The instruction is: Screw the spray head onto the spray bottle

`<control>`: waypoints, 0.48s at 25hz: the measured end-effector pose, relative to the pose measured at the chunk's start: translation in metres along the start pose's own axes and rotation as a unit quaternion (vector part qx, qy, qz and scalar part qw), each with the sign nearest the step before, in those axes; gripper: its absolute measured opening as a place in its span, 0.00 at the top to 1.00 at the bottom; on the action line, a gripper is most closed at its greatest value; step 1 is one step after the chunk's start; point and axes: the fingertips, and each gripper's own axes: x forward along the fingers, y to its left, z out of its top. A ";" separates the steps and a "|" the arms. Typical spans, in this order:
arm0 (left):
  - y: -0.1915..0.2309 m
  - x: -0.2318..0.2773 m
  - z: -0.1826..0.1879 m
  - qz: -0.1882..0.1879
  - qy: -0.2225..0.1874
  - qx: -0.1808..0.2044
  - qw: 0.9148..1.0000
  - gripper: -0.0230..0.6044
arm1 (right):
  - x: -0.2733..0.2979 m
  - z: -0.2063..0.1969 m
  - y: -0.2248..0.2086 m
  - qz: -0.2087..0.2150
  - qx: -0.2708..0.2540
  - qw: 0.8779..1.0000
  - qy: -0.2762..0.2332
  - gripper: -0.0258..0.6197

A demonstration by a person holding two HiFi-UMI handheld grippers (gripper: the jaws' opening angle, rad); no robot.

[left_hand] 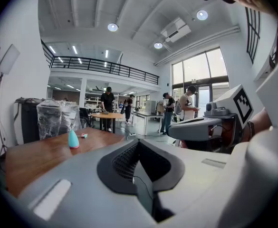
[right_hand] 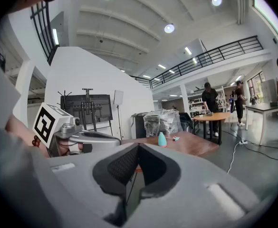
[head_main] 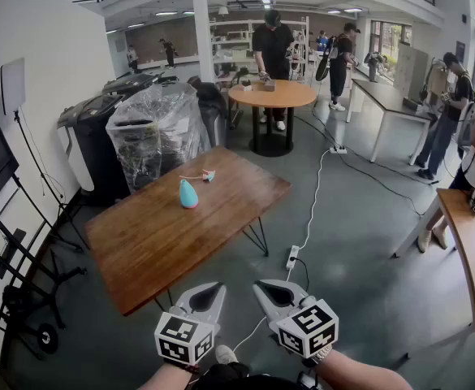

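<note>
You hold both grippers low in front of you, side by side, well short of the table [head_main: 164,242]. The left gripper [head_main: 209,296] and the right gripper [head_main: 270,292] each have their jaws pressed together with nothing between them. Ahead, the teal bottle [head_main: 188,193] stands upright on the wooden table towards its far side. The spray head [head_main: 204,175] lies just beyond it, not touching it.

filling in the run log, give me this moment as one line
stage: not started | left tongs: shut, empty | right tongs: shut, empty | bottle: upright on table | spray head: lying beside it, unattached
</note>
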 end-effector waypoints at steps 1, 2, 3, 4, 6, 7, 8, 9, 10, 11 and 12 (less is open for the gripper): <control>0.005 0.008 0.002 0.000 -0.002 0.000 1.000 0.94 | 0.005 0.001 -0.007 -0.001 -0.002 1.000 0.000 0.97; 0.010 0.016 0.003 0.000 -0.005 0.000 1.000 0.94 | 0.011 0.001 -0.014 -0.003 -0.004 1.000 -0.001 0.97; 0.016 0.024 0.004 0.000 -0.007 -0.001 1.000 0.94 | 0.017 0.002 -0.021 -0.004 -0.005 1.000 0.000 0.97; 0.023 0.032 0.005 -0.002 -0.009 -0.002 1.000 0.94 | 0.024 0.002 -0.028 -0.006 -0.005 1.000 0.000 0.97; 0.039 0.047 0.007 -0.006 -0.013 -0.005 1.000 0.94 | 0.043 0.003 -0.040 -0.011 -0.005 1.000 0.004 0.97; 0.050 0.054 0.007 -0.007 -0.015 -0.009 1.000 0.94 | 0.055 0.004 -0.046 -0.012 -0.006 1.000 0.007 0.97; 0.062 0.060 0.008 -0.007 -0.018 -0.013 1.000 0.94 | 0.068 0.004 -0.050 -0.013 -0.007 1.000 0.010 0.97; 0.075 0.068 0.008 -0.007 -0.020 -0.018 1.000 0.94 | 0.081 0.006 -0.055 -0.014 -0.009 1.000 0.014 0.97; 0.088 0.075 0.009 -0.007 -0.021 -0.023 0.999 0.94 | 0.095 0.009 -0.060 -0.014 -0.012 1.000 0.017 0.97; 0.102 0.083 0.011 -0.007 -0.022 -0.028 0.999 0.94 | 0.109 0.013 -0.065 -0.014 -0.014 1.000 0.021 0.97; 0.115 0.091 0.014 -0.006 -0.021 -0.033 0.999 0.94 | 0.122 0.018 -0.071 -0.015 -0.016 0.999 0.025 0.97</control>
